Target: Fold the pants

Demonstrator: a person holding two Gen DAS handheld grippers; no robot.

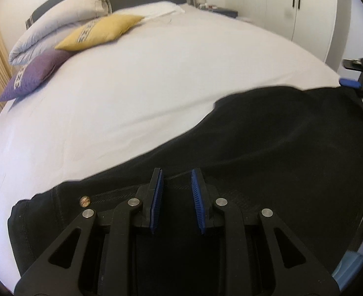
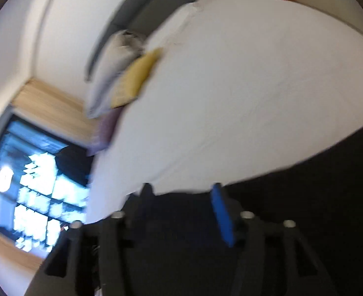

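- Here the black pants [image 1: 267, 135] lie spread on the white bed [image 1: 144, 79], filling the lower right of the left wrist view, waistband and button [image 1: 84, 201] at lower left.
- The left gripper [image 1: 176, 197] hovers over the waistband, jaws narrow with a gap between the pads; whether any cloth is pinched I cannot tell.
- The right gripper [image 2: 181, 209], blurred, stands wide over dark cloth at the bottom of its view, gripping nothing visible.
- Likely soft, limp and light; the thicker waistband edge should give the firmest hold.
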